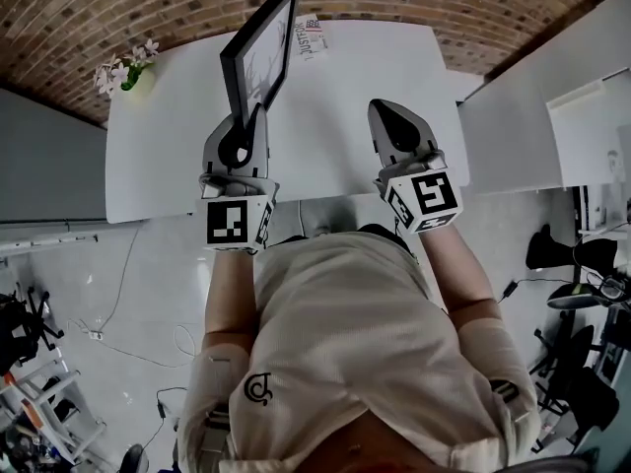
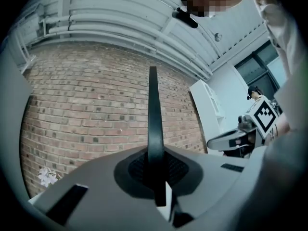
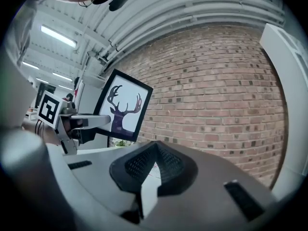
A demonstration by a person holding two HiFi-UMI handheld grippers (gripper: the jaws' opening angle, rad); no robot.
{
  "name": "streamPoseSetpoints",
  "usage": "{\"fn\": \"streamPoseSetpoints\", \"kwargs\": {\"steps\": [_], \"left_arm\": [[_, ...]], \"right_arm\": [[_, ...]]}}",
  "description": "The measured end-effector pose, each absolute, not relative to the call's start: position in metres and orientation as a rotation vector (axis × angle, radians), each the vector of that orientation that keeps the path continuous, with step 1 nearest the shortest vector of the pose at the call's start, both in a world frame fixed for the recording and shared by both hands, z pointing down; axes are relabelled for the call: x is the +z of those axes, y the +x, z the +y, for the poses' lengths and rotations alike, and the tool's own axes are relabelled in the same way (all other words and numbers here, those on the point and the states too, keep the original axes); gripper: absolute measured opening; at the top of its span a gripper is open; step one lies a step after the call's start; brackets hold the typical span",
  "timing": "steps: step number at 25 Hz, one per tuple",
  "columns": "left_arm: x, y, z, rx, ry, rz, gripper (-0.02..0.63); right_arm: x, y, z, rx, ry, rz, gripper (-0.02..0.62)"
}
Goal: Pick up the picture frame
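Note:
A black picture frame [image 1: 260, 55] with a deer print is held upright above the white table [image 1: 325, 156], clear of its surface. My left gripper [image 1: 240, 136] is shut on its lower edge. In the left gripper view the picture frame [image 2: 154, 129] shows edge-on as a thin black strip rising from between the pads. My right gripper [image 1: 392, 118] is shut with nothing in it, level with the left one and a hand's width to the right. From the right gripper view the picture frame [image 3: 122, 107] shows its deer silhouette, with the left gripper [image 3: 103, 121] clamped on its side.
A small pot of pale flowers [image 1: 126, 69] stands at the table's far left corner. A printed leaflet [image 1: 309, 35] lies at the far edge behind the frame. A brick wall [image 1: 197, 3] runs behind the table. A white cabinet [image 1: 537, 106] stands to the right.

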State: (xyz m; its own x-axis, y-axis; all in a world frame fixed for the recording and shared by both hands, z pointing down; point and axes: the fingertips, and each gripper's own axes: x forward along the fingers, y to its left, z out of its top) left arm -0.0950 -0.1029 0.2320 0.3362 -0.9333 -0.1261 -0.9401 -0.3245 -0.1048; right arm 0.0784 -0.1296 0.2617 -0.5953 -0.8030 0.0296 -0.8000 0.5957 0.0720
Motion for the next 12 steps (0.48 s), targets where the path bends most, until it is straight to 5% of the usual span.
{"fn": "streamPoseSetpoints", "kwargs": {"steps": [12], "left_arm": [[0.252,-0.101,-0.106,-0.002,-2.486,1.708,0.023]], "right_arm": [[0.276,0.068,-0.129,-0.095,1.376,-2.713,0.006]]}}
